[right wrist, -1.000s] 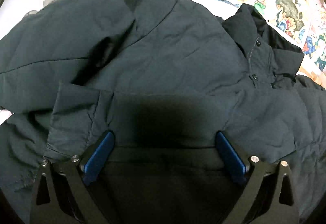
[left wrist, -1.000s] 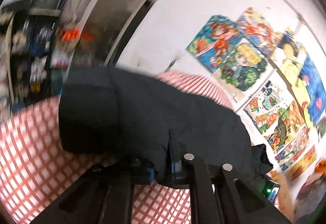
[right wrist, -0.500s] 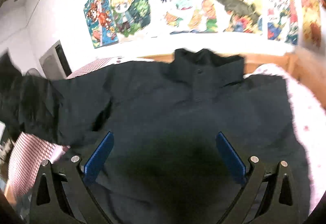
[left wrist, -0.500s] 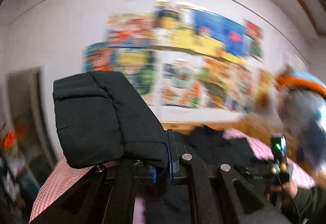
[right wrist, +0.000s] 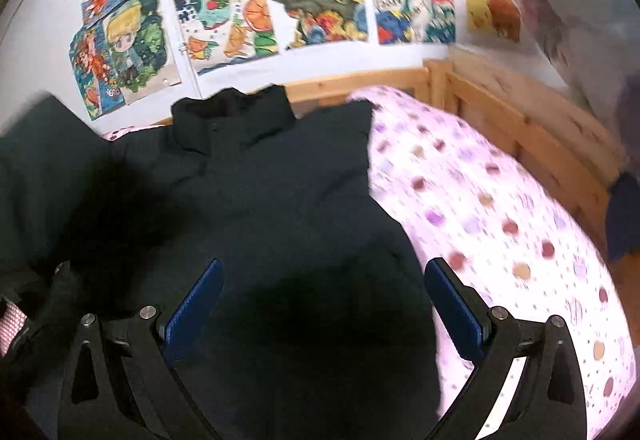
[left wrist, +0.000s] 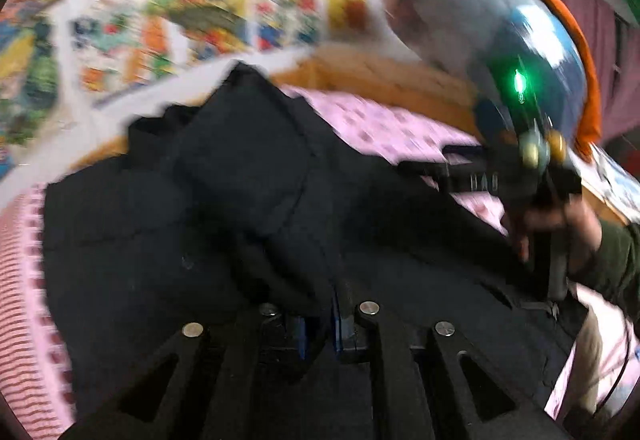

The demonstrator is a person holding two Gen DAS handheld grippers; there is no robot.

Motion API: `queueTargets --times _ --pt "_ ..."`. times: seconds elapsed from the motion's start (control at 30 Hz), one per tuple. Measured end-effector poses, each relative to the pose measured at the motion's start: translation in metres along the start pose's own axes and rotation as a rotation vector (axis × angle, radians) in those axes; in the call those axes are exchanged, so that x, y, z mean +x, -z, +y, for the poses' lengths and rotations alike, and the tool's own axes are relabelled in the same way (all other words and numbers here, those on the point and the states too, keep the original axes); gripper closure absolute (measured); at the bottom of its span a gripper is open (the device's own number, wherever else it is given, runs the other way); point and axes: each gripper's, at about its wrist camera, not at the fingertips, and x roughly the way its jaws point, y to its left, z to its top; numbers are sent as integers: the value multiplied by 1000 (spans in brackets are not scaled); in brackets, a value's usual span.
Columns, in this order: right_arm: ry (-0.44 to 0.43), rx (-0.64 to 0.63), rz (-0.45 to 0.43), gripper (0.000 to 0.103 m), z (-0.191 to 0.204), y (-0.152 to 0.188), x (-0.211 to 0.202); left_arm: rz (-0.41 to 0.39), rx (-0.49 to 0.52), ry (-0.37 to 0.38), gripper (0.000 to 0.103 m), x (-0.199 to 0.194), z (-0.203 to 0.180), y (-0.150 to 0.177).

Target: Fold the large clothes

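Carrying a pinched sleeve of the bulky black padded jacket (left wrist: 248, 175) across its body on the pink dotted bedsheet (right wrist: 500, 207), our left gripper (left wrist: 318, 324) is clamped tight; our right gripper (right wrist: 324, 304) hovers agape. We risk the slippery sleeve sliding out and bunching crookedly.

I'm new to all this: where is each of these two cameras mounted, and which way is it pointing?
Left wrist view: sits on the left gripper, looking along its fingers shut on a black jacket sleeve; shows the person's right hand holding the other tool.
Right wrist view: sits on the right gripper, its blue-padded fingers spread wide above the jacket, facing the poster wall.
Shared: the jacket, the pink spotted bedding, the wooden bed frame and the posters.
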Motion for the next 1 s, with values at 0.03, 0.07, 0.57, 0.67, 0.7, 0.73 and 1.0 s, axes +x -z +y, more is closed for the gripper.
queueTargets --times 0.03,0.07,0.57,0.67,0.7,0.73,1.0 --pt "-11 8 4 4 -5 3 1 29 20 22 91 10 -4 5" --pt "-27 17 6 4 -10 6 2 58 40 38 90 18 -9 9" --pt "-436 176 162 4 1 55 36 -147 -249 91 12 -62 80 43" --pt "-419 128 237 4 20 67 44 -104 -326 -142 12 -60 111 50" --pt "-409 110 254 4 27 72 44 -92 -362 -158 12 -58 124 55" --pt "-388 88 252 6 33 72 42 -89 -393 -135 12 -57 132 58" --pt "-327 -106 231 94 81 75 14 -104 -448 -100 12 -61 152 62"
